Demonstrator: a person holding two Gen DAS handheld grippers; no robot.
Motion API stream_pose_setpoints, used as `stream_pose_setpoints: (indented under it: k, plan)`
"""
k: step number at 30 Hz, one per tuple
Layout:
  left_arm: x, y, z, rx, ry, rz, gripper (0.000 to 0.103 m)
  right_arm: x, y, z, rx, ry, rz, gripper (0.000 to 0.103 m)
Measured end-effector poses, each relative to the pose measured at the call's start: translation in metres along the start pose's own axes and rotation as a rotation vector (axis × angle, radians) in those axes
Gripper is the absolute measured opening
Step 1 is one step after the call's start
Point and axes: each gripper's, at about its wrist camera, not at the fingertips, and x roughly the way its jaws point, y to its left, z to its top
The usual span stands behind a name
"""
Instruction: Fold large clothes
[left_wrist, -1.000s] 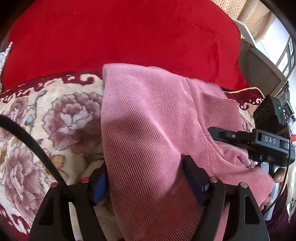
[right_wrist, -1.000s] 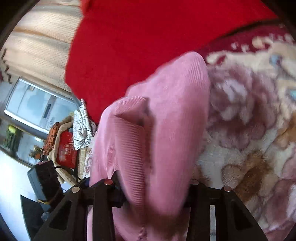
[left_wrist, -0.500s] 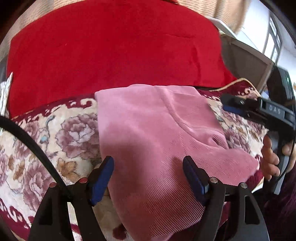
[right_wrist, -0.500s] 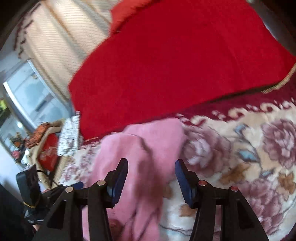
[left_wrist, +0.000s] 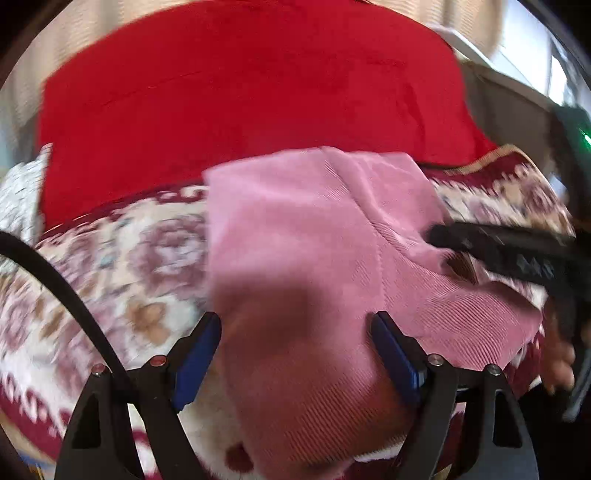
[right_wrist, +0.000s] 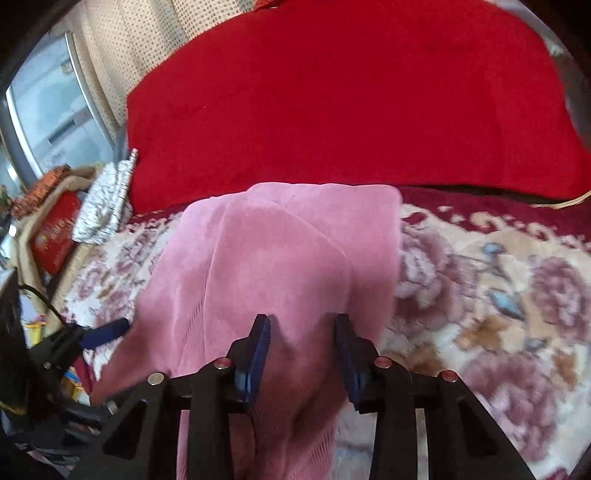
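Note:
A pink ribbed garment lies folded on a floral blanket; it also shows in the right wrist view. My left gripper is open, its blue pads either side of the garment's near part, above it. My right gripper is open over the garment's near right part, holding nothing. The right gripper's black body reaches in from the right in the left wrist view. The left gripper's blue fingertip shows at the garment's left edge in the right wrist view.
A large red cushion rises behind the garment, also in the right wrist view. A patterned cloth and a red box sit at the left. The floral blanket spreads to the right.
Both grippers have let go of the pink garment and pulled back. The garment now lies flat in a folded rectangle. The right gripper has swung round to face it squarely.

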Motion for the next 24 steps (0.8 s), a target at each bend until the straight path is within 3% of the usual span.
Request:
stream_pose_setpoints:
  k: [2, 3, 6, 11, 18, 20, 24]
  plan:
    - [-0.027, 0.0, -0.005, -0.032, -0.075, 0.084, 0.084, -0.017, 0.0, -0.004, -0.018, -0.023, -0.022, 0.059]
    - [-0.043, -0.001, -0.01, -0.047, -0.126, 0.118, 0.085, -0.032, 0.003, -0.007, -0.021, -0.056, -0.044, 0.061]
    - [-0.09, -0.002, -0.021, -0.074, -0.251, 0.191, 0.095, -0.069, 0.008, -0.019, -0.057, -0.113, -0.099, 0.061]
    - [-0.158, -0.007, -0.026, -0.068, -0.378, 0.327, 0.095, -0.125, 0.036, -0.03, -0.128, -0.194, -0.147, 0.061]
    - [-0.231, -0.011, -0.029, -0.113, -0.501, 0.388, 0.098, -0.202, 0.072, -0.042, -0.177, -0.335, -0.19, 0.066]
    - [-0.249, -0.011, -0.03, -0.134, -0.534, 0.4, 0.103, -0.22, 0.081, -0.045, -0.186, -0.364, -0.214, 0.066]
    - [-0.283, -0.014, -0.035, -0.171, -0.6, 0.446, 0.103, -0.251, 0.088, -0.053, -0.176, -0.388, -0.223, 0.067]
